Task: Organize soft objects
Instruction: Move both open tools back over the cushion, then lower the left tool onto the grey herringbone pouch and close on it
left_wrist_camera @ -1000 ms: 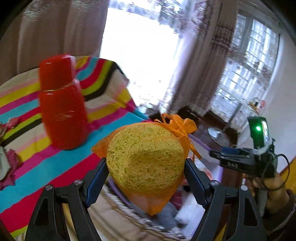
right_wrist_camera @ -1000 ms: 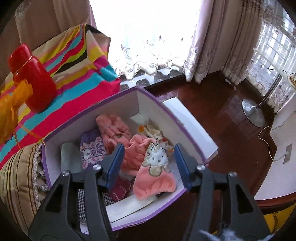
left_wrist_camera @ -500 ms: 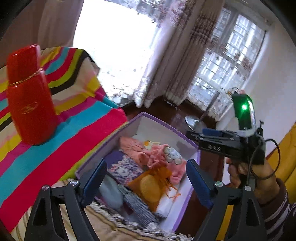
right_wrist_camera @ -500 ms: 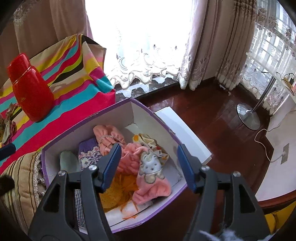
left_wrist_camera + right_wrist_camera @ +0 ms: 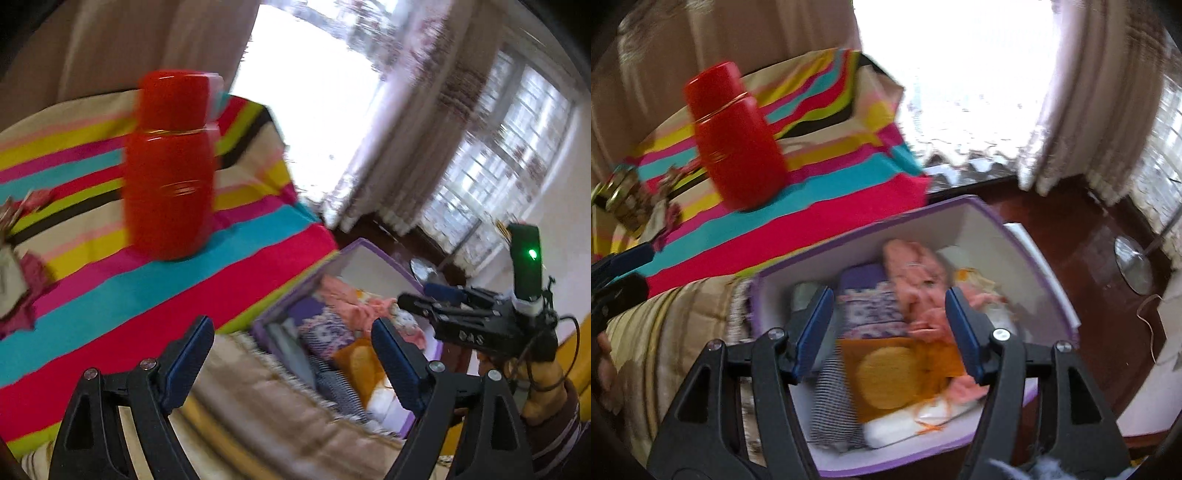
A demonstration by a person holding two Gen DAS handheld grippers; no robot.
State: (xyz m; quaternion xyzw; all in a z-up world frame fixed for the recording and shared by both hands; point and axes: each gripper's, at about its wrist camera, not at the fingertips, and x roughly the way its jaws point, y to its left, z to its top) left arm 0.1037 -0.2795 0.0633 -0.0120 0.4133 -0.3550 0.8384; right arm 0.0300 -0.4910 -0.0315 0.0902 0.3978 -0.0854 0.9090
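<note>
Down in the purple box [image 5: 960, 206] now: the sponge in its orange mesh bag [image 5: 886, 376], lying flat near the front, partly on a black-and-white striped cloth [image 5: 834, 398] and touching the pink clothes [image 5: 916, 273] beside it. Was clamped in the left gripper [image 5: 291, 328] a second ago, so counts as dropped and put away. Left gripper wide open at this point, nothing between the fingers, swung back toward the striped blanket [image 5: 110, 295]. Right gripper [image 5: 889, 295] also spread wide and empty, hovering over the box, right above the sponge and a purple patterned piece [image 5: 871, 310]. Means one more soft thing sorted, and probably time to go hunting for the next one. Looks like some leftovers at the far left of the blanket, a crumpled maroon-pink thing [image 5: 22, 295], but too blurry to call. Worth watching: the red flask [image 5: 170, 166] standing upright on the blanket, roughly between the left gripper and those leftovers, tall and hard, so easy to knock over on a careless reach. Not a soft thing either, so best left alone, at a guess. Box getting pretty full too, stuff piled up on the pink side. Beige quilt [image 5: 258, 406] between blanket and box, nothing much there to snag on. Both views smeared by motion, so fine detail hard to trust.
</note>
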